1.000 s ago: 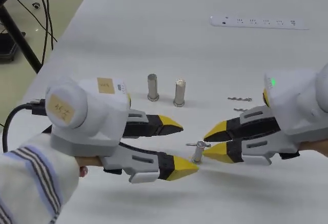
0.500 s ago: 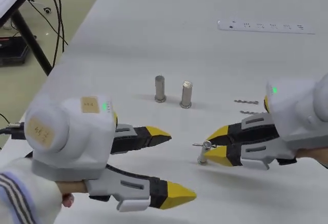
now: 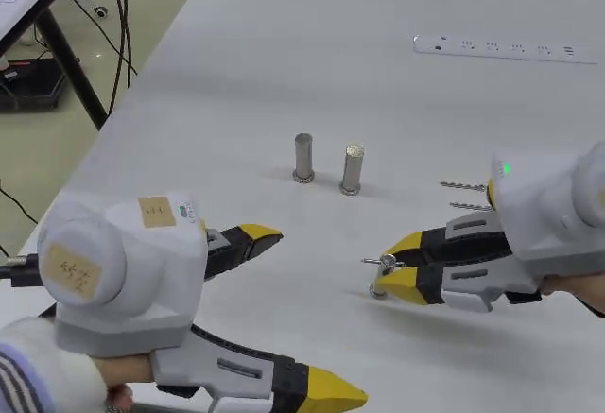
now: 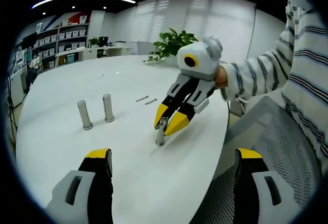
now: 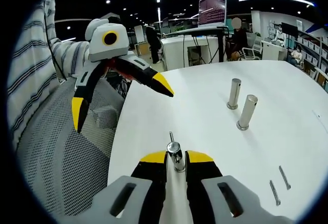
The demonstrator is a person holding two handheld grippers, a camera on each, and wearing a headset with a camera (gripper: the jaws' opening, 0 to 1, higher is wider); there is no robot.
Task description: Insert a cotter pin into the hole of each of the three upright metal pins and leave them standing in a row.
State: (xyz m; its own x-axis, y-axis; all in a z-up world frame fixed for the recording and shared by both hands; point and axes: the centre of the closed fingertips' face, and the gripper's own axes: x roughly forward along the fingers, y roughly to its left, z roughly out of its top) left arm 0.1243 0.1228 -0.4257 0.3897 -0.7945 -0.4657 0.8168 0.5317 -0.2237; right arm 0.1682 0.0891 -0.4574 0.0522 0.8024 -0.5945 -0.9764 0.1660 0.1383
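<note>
While the right gripper (image 3: 387, 267) sits at the right with its yellow-tipped jaws closed on the top of the near metal pin (image 3: 377, 290), we can see that pin standing upright on the white table (image 3: 284, 73). A cotter pin (image 3: 371, 262) runs crosswise through its head, its end poking out to the left. The right gripper view gives it to us close up: the pin's head is squeezed between the two tips, one jaw on each side. Over at the near left, the left gripper (image 3: 304, 315) hangs with its jaws spread wide, well apart from the near pin, and in the right gripper view it shows above a grey mesh chair (image 5: 66, 183) at the table's edge. Farther back we have the far-left metal pin (image 3: 303, 157) and the far-right metal pin (image 3: 352, 168), both upright, side by side with a gap between them. We cannot tell at this size whether their holes carry anything. To the right of that pair, a loose cotter pin (image 3: 462, 186) and a second loose cotter pin (image 3: 463, 206) lie flat on the table, near each other, just beyond the right gripper's body. Way off at the far right lies a white power strip (image 3: 501, 49).
</note>
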